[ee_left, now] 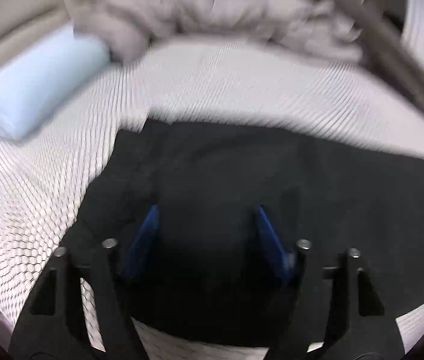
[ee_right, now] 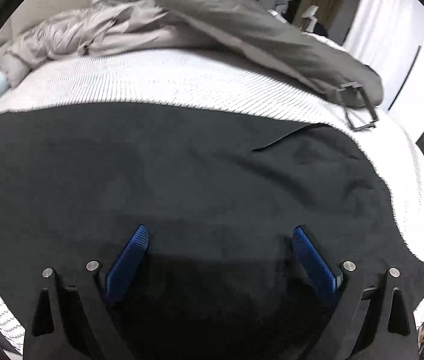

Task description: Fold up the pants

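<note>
Left wrist cam is blurry, but the left gripper [ee_left: 207, 219] has its blue pads apart over the black pants [ee_left: 242, 180], nothing pinched afaict. Pants lie flat on the white textured bedspread [ee_left: 212, 84]. Right gripper [ee_right: 219, 237] hangs wide apart above the pants too, w/ grey bedding [ee_right: 91, 33] bunched behind.

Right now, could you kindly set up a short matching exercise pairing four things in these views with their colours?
Things:
1. pants
2. pillow
3. gripper pads
4. bed cover

Colours:
A. deep blue
B. white with fine dark stripes
C. black
D. pale blue

Pairs: 1-C, 2-D, 3-A, 4-B
</note>
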Demonstrator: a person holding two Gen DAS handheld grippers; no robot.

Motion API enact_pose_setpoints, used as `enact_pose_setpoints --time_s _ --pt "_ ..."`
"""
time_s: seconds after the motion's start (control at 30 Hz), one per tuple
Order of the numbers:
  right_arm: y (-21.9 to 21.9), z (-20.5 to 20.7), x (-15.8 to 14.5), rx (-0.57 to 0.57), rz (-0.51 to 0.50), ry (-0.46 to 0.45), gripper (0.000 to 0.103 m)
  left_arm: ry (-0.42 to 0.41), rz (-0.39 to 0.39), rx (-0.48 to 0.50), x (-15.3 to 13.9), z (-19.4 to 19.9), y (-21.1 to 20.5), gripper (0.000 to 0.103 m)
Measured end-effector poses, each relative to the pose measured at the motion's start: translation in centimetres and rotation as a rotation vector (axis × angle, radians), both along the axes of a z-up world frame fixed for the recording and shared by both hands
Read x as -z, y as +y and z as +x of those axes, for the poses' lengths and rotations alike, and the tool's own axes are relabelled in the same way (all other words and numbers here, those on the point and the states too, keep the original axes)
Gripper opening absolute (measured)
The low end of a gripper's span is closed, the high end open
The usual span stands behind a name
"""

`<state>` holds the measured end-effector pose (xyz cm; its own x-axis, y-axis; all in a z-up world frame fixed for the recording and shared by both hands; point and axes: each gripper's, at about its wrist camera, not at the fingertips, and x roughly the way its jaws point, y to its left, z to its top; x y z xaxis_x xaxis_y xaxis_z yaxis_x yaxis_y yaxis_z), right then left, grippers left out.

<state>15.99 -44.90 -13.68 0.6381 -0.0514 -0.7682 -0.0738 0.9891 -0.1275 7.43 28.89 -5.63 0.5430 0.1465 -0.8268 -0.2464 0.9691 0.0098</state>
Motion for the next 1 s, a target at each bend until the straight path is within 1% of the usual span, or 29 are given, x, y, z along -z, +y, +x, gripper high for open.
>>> enact_pose_setpoints --time_s 0.03,0.1,0.13,0.17,0.23,0.3,0.33,0.37,0.4,0.43,0.47,0.5,0.53,0.57,0.6,0.63,0.67,0.7,0.73,0.8,0.83,0.87,0.93,1.0 --pt "0.0 0.2 0.2 -0.003 -0.006 0.002 0.098 0.004 -0.011 0.012 0.4 0.1 0.6 0.051" --pt "0.0 0.4 0.0 -0.009 0.006 0.003 0.098 -0.004 -0.014 -0.004 -0.3 -0.2 1.5 0.033" --pt "-0.1 0.4 0.0 -0.003 0.008 0.005 0.098 -0.015 0.01 -0.044 -1.1 -0.5 2.1 0.02" --pt "-0.2 0.2 0.0 0.004 0.007 0.005 0.098 -0.035 -0.002 -0.056 -1.6 -0.9 2.5 0.018" --pt "-0.3 -0.1 -0.1 0.013 0.013 0.005 0.098 -0.077 -0.053 -0.057 -2.5 -1.6 3.7 0.018" --pt "-0.3 -0.1 0.0 0.014 0.013 0.006 0.098 -0.105 -0.044 -0.073 -3.1 -2.4 3.9 0.027" --pt "-0.1 -0.2 -0.1 0.013 0.01 0.005 0.098 -0.12 -0.024 -0.097 -3.5 -2.3 4.2 0.043" --pt "0.0 -0.2 -0.1 0.01 0.005 0.005 0.098 -0.129 -0.029 -0.103 -3.8 -2.3 4.3 0.058" --pt "0.1 -0.3 -0.2 0.007 0.001 0.003 0.098 -0.149 -0.049 -0.101 -4.0 -3.1 4.5 0.064" --pt "-0.1 0.0 -0.1 0.005 0.001 0.004 0.098 -0.178 -0.06 -0.093 -4.6 -2.9 4.9 0.073" --pt "0.1 -0.4 -0.2 0.005 0.001 0.004 0.098 -0.175 -0.029 -0.097 -4.6 -2.4 4.8 0.08" --pt "0.1 -0.3 -0.1 0.005 0.005 0.006 0.098 -0.158 0.026 -0.107 -4.5 -1.4 4.9 0.082" --pt "0.0 -0.3 -0.1 0.005 0.008 0.007 0.098 -0.12 0.11 -0.12 -4.0 0.3 4.7 0.082" --pt "-0.1 -0.4 -0.1 0.004 0.01 0.008 0.098 -0.096 0.13 -0.12 -3.4 1.2 4.8 0.082" --pt "-0.1 -0.4 0.0 0.004 0.013 0.009 0.098 -0.051 0.134 -0.112 -2.3 2.6 5.2 0.079" --pt "-0.2 -0.5 0.0 0.002 0.014 0.008 0.098 -0.017 0.108 -0.112 -1.1 3.2 5.3 0.063" --pt "-0.2 -0.5 0.0 0.002 0.013 0.005 0.098 -0.004 0.048 -0.111 0.0 3.6 5.7 0.05" --pt "-0.3 -0.5 0.0 0.001 0.016 0.005 0.098 -0.007 0.034 -0.124 0.3 3.7 5.8 0.046" --pt "-0.3 -0.6 0.0 0.001 0.017 0.005 0.098 -0.037 0.06 -0.124 -0.4 3.6 5.4 0.038" --pt "-0.4 -0.7 0.0 -0.001 0.017 0.004 0.098 -0.121 0.135 -0.123 -2.7 2.6 4.1 0.036" --pt "-0.4 -0.8 -0.1 -0.001 0.015 0.003 0.098 -0.168 0.152 -0.12 -3.8 2.1 3.5 0.035" --pt "-0.4 -0.8 0.0 -0.001 0.014 0.003 0.098 -0.197 0.157 -0.116 -4.5 1.8 3.2 0.035" --pt "-0.3 -0.9 -0.1 -0.002 0.011 0.002 0.098 -0.293 0.155 -0.105 -6.5 1.4 2.5 0.035" --pt "-0.3 -1.0 -0.1 -0.004 0.01 0.003 0.098 -0.301 0.146 -0.113 -7.0 1.8 2.5 0.036"
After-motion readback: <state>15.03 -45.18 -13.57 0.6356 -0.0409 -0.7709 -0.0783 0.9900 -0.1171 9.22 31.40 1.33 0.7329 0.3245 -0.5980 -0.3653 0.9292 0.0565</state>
